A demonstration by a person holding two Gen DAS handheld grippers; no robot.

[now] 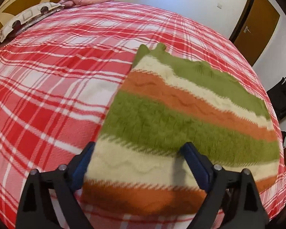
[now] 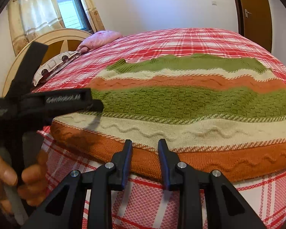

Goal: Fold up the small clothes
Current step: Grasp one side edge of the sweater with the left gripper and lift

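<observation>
Striped green, cream and orange knitted garment (image 2: 181, 103) lies on red plaid bedspread (image 1: 47, 95); left gripper (image 1: 137, 148), marked "GenRobot.AI", and right gripper (image 2: 145, 143) both gape, holding nothing.

Open plaid bed (image 1: 47, 95) left of the striped sweater (image 1: 181, 114), two pillows (image 1: 28, 17) at the far left headboard, left tool (image 2: 97, 105) low over sweater's near left corner.

Striped sweater (image 2: 181, 103) runs off frame; its left edge seems blurred.
</observation>
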